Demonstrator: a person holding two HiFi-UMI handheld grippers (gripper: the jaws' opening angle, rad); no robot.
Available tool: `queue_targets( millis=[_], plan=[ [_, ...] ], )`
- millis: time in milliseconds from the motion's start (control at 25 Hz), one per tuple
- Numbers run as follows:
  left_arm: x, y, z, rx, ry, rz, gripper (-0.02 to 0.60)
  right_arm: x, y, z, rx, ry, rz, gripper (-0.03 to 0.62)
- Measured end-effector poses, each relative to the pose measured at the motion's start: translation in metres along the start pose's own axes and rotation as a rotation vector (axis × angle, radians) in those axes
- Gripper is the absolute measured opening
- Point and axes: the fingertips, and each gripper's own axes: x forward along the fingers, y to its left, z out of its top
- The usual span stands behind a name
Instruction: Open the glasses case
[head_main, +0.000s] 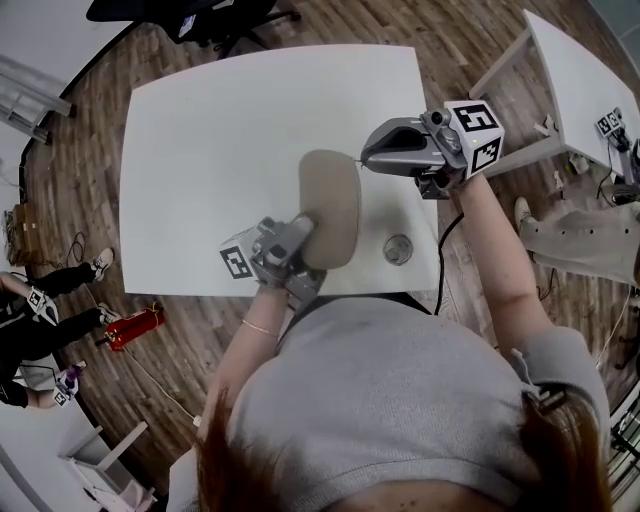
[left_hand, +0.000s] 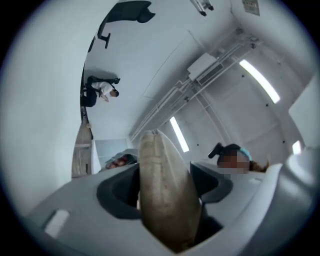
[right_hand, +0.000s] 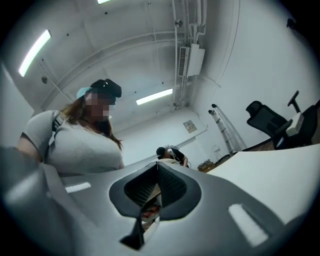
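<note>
Left gripper (head_main: 298, 243): you've got these jaws clamped on the near end of the glasses case (head_main: 330, 205), one pad on each broad face. In the left gripper view the beige shell fills the gap between them.
Glasses case: beige, oval, its two halves together along the seam. You hold it off the white table (head_main: 220, 150), above the near half, with its long axis running away from you. In the left gripper view its far tip points up toward the ceiling lights.
Right gripper (head_main: 366, 157): jaws pressed right together, tips touching the case's far right rim. A sliver of beige shows between the pads in the right gripper view; you can't tell from there whether they nip a tab or the rim itself.
Marker cubes: the right one (head_main: 478, 135) sits behind that gripper's body; the left one (head_main: 238, 262) is low beside the case's near end.
Arms: both your forearms are bare below a grey top, with a thin bracelet (head_main: 258, 327) on the left wrist.
Table: a small round grey disc (head_main: 398, 248) sits near the front edge, just right of the case and apart from it.
Floor: wood planks (head_main: 450, 40), a black office chair (head_main: 200, 20) beyond the table's far edge, and a red object (head_main: 130, 328) lying left of the table.
Surroundings: a second white table (head_main: 580, 80) stands to your right, and another person in black (head_main: 30, 310) is at the far left edge of the head view.
</note>
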Motion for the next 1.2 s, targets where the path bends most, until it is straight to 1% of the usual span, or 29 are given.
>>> queue_targets(
  millis=[120,200,320,480,720,800,1000,1080,1200],
  plan=[
    [0.002,0.003,0.001,0.020,0.004,0.048,0.308,-0.007,-0.001,-0.007,0.017,-0.054,-0.057,0.006],
    [0.005,0.003,0.007,0.032,-0.063,0.054,0.307,-0.007,-0.001,-0.009,0.019,-0.074,-0.073,0.006],
    [0.002,0.003,0.020,0.025,-0.187,0.059,0.304,0.001,0.003,-0.016,-0.014,-0.028,-0.094,0.006],
    [0.000,0.007,0.042,0.049,-0.263,0.110,0.305,0.012,0.007,-0.029,-0.034,0.041,-0.125,0.006],
    [0.010,0.015,0.059,0.103,-0.298,0.169,0.305,0.012,0.019,-0.049,0.009,0.045,-0.132,0.006],
    [0.011,0.017,0.063,0.120,-0.307,0.188,0.305,0.015,0.022,-0.058,0.025,0.066,-0.139,0.006],
    [0.009,0.021,0.068,0.143,-0.329,0.227,0.305,0.036,0.029,-0.083,0.047,0.165,-0.144,0.006],
    [0.008,0.025,0.067,0.146,-0.335,0.248,0.305,0.042,0.029,-0.090,0.057,0.179,-0.149,0.006],
    [0.004,0.029,0.067,0.151,-0.349,0.286,0.305,0.045,0.028,-0.095,0.063,0.173,-0.174,0.006]
  ],
)
